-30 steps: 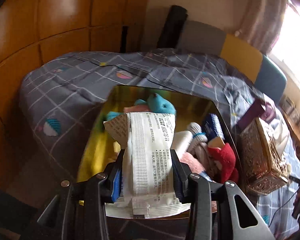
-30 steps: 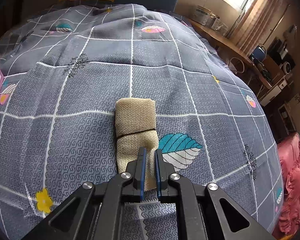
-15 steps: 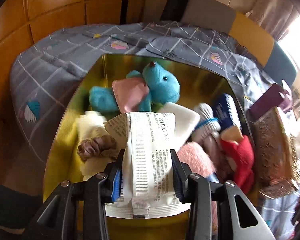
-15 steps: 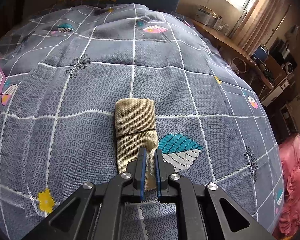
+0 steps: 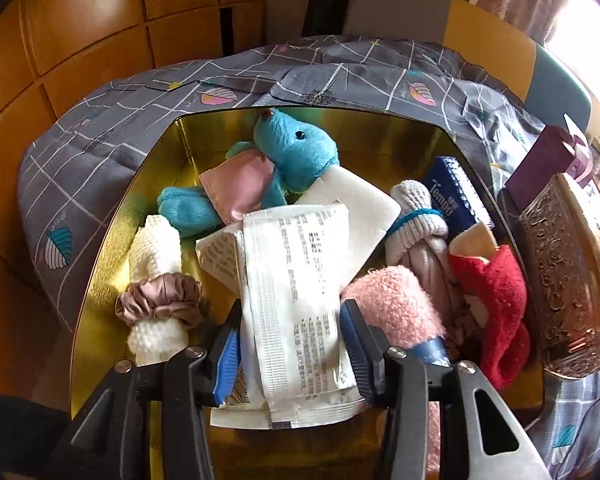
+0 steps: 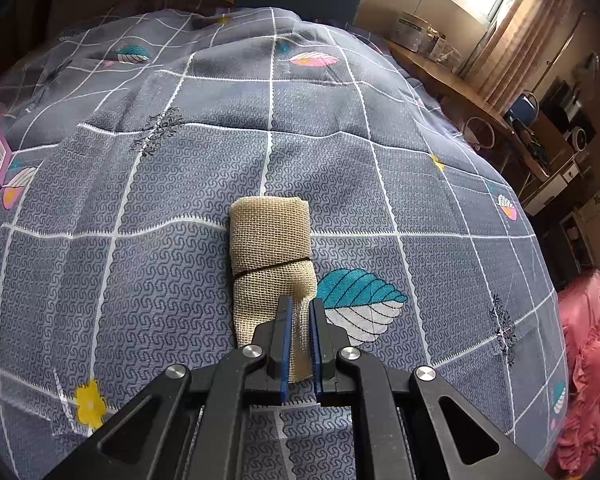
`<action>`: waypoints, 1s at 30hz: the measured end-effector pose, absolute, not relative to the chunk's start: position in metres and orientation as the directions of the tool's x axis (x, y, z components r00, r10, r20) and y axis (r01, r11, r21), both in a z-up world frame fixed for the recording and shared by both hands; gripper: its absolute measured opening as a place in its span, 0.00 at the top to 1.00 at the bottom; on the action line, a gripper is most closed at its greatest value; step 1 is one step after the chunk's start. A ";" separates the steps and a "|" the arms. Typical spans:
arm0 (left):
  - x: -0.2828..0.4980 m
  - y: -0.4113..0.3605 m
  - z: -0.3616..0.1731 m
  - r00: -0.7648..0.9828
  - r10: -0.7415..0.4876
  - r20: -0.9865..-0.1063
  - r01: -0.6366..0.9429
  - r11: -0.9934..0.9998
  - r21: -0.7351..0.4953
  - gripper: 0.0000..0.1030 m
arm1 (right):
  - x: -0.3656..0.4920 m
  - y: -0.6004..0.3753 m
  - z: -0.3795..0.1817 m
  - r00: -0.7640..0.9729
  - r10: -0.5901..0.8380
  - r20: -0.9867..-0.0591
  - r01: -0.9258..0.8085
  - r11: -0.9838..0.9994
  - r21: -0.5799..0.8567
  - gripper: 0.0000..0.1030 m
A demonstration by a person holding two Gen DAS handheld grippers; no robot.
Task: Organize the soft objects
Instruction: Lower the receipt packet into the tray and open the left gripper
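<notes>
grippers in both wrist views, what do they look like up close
Left gripper and right gripper match: matte black angular linkage arms with triangular cut-outs, round silver pivot bolts, and two flat black fingers faced with ribbed blue pads. No cables, markings, sleeves or hands are visible.

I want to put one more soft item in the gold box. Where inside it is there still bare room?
Bare gold floor shows along the gold box's left wall, beside the white roll, and at the far wall behind the blue plush toy. The right half is crowded: pink fuzzy roll, red cloth, knotted sock, tissue pack.
</notes>
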State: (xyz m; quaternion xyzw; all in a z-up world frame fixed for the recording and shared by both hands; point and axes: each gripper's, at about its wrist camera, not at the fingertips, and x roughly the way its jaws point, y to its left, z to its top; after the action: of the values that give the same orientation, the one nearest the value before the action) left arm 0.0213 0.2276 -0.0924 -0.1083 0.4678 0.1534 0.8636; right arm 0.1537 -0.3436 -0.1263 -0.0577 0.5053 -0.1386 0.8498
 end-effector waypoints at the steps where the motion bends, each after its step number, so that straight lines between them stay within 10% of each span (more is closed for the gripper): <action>1: 0.019 0.227 -0.090 0.522 0.164 -0.837 -0.365 0.930 -0.045 0.54 | 0.154 -0.344 -0.126 0.451 -0.293 -0.843 0.178 0.955 -0.237 0.92; 30: -0.008 0.146 -0.045 0.630 0.053 -0.775 -0.113 0.993 -0.024 0.46 | 0.152 -0.342 -0.118 0.478 -0.170 -0.862 0.147 0.983 -0.112 0.92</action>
State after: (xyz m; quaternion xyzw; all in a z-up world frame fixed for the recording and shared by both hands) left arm -0.0083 0.1457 -0.0450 -0.0349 0.4276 0.0461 0.9021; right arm 0.1517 -0.3418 -0.1182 -0.0113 0.5023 -0.0921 0.8597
